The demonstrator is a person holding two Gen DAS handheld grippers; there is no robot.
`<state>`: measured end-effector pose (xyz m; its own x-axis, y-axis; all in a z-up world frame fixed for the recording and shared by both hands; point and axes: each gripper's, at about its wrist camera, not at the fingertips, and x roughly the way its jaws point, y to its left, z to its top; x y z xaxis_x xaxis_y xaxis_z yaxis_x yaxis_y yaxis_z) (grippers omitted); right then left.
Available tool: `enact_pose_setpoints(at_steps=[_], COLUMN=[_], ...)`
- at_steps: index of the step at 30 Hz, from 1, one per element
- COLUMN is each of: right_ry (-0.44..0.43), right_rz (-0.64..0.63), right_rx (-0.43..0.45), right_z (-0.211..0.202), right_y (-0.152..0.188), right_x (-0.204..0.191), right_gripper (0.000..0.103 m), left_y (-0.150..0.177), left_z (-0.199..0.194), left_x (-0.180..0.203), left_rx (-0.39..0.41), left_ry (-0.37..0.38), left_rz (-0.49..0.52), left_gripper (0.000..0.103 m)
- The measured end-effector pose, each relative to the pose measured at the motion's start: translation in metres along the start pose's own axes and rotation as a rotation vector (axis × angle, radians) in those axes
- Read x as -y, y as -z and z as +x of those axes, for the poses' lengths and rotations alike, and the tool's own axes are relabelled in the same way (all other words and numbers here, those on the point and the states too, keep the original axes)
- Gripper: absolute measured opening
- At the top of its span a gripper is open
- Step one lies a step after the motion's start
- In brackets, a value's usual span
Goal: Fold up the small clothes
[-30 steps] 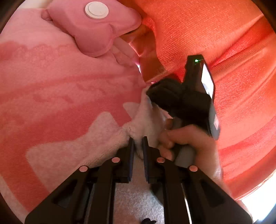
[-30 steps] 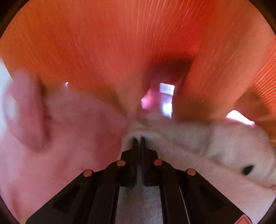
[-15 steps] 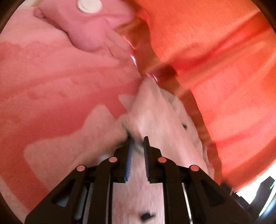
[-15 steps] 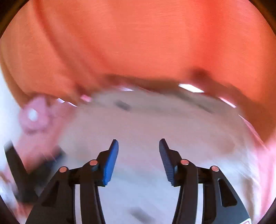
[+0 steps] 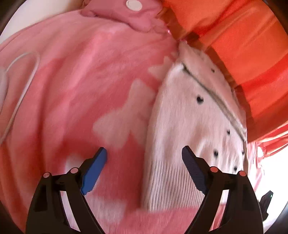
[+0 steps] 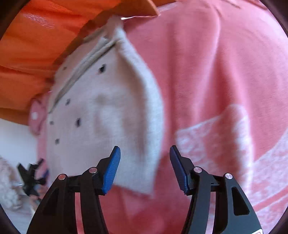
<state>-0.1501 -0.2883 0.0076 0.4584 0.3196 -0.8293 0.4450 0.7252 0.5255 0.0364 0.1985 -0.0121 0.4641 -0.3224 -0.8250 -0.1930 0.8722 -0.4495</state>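
Note:
A small white fuzzy sweater [image 5: 190,126] with black heart dots lies folded on a pink blanket [image 5: 81,86], its far edge against an orange cushion [image 5: 239,39]. My left gripper [image 5: 144,158] is open and empty, above the sweater's ribbed near-left edge. In the right wrist view the same sweater [image 6: 100,111] lies left of centre on the blanket [image 6: 216,72]. My right gripper [image 6: 144,160] is open and empty, above the sweater's near right corner. The other gripper [image 6: 30,178] shows small and blurred at the far left.
A pink bow-shaped cushion [image 5: 129,14] with a white button lies at the blanket's far end. A white cord [image 5: 21,86] curves over the blanket on the left. The orange cushion [image 6: 36,41] borders the sweater on its far side.
Both grippers were shut on the sweater a second ago. The right opened first, then the left. Both have pulled back, and the sweater now lies flat on the blanket.

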Motion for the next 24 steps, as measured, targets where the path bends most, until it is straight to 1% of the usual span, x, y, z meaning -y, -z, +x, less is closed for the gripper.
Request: enact_pose_setpoints(at_steps=[1, 2, 3, 4, 5, 6, 7, 8, 9, 10, 11, 12, 13, 15, 16, 17, 19, 20, 21, 22, 23, 24], right_ry=[-0.028, -0.027, -0.008, 0.025, 0.081, 0.115, 0.112, 0.108, 0.101, 0.082, 0.070, 0.070, 0.074, 0.088, 0.099, 0.105, 0.119, 0.133, 0.133, 0.129, 0.130, 0.131], right_rz=[0.007, 0.009, -0.009, -0.036, -0.062, -0.083, -0.096, -0.100, -0.105, -0.110, -0.124, -0.144, -0.168, -0.198, -0.218, -0.231, -0.265, -0.284, -0.292, -0.299, -0.316, -0.331], right_rx=[-0.027, -0.049, -0.062, -0.046, -0.045, -0.041, -0.037, 0.002, 0.030, 0.058, 0.101, 0.131, 0.167, 0.194, 0.199, 0.196, 0.185, 0.171, 0.157, 0.139, 0.116, 0.109], right_z=[0.007, 0.015, 0.023, 0.024, 0.028, 0.030, 0.030, 0.020, 0.011, 0.000, -0.017, -0.032, -0.051, -0.074, -0.086, -0.094, -0.109, -0.117, -0.122, -0.127, -0.136, -0.144], right_y=[0.004, 0.005, 0.004, 0.003, 0.004, 0.005, 0.007, 0.011, 0.014, 0.017, 0.024, 0.031, 0.042, 0.058, 0.074, 0.079, 0.108, 0.128, 0.143, 0.156, 0.178, 0.191], right_x=[-0.005, -0.010, -0.018, -0.024, -0.031, -0.039, -0.044, -0.049, -0.052, -0.055, -0.059, -0.060, -0.062, -0.059, -0.056, -0.056, -0.050, -0.044, -0.039, -0.035, -0.029, -0.028], right_gripper=[0.057, 0.057, 0.058, 0.057, 0.045, 0.017, 0.016, 0.013, 0.011, 0.011, 0.010, 0.010, 0.010, 0.009, 0.009, 0.009, 0.009, 0.009, 0.009, 0.009, 0.009, 0.009], left_y=[0.006, 0.011, 0.017, 0.021, 0.023, 0.026, 0.027, 0.028, 0.030, 0.030, 0.031, 0.035, 0.037, 0.047, 0.054, 0.061, 0.087, 0.100, 0.123, 0.142, 0.159, 0.172], left_z=[0.000, 0.001, 0.001, 0.000, 0.000, 0.001, 0.002, 0.004, -0.001, -0.008, -0.019, -0.039, -0.051, -0.080, -0.092, -0.104, -0.127, -0.136, -0.150, -0.164, -0.174, -0.182], left_x=[0.000, 0.001, 0.005, 0.009, 0.014, 0.018, 0.021, 0.022, 0.022, 0.023, 0.028, 0.035, 0.039, 0.041, 0.041, 0.038, 0.026, 0.021, 0.010, 0.000, -0.010, -0.016], left_rx=[-0.024, -0.046, -0.050, -0.046, -0.052, -0.061, -0.085, -0.112, -0.123, -0.108, -0.086, -0.050, -0.037, -0.024, -0.020, -0.021, -0.035, -0.042, -0.057, -0.070, -0.088, -0.098], left_ry=[0.016, 0.028, 0.019, 0.004, -0.006, -0.008, 0.015, 0.046, 0.076, 0.079, 0.076, 0.073, 0.078, 0.099, 0.099, 0.095, 0.094, 0.089, 0.085, 0.087, 0.097, 0.113], left_rz=[-0.011, -0.024, -0.017, 0.004, 0.020, 0.029, 0.025, 0.012, -0.019, -0.018, 0.009, 0.063, 0.088, 0.133, 0.154, 0.173, 0.203, 0.215, 0.220, 0.208, 0.181, 0.158], left_gripper=[0.083, 0.083, 0.083, 0.081, 0.067, 0.054, 0.022, 0.007, 0.007, 0.007, 0.006, 0.006, 0.006, 0.005, 0.005, 0.005, 0.005, 0.005, 0.005, 0.004, 0.004, 0.003])
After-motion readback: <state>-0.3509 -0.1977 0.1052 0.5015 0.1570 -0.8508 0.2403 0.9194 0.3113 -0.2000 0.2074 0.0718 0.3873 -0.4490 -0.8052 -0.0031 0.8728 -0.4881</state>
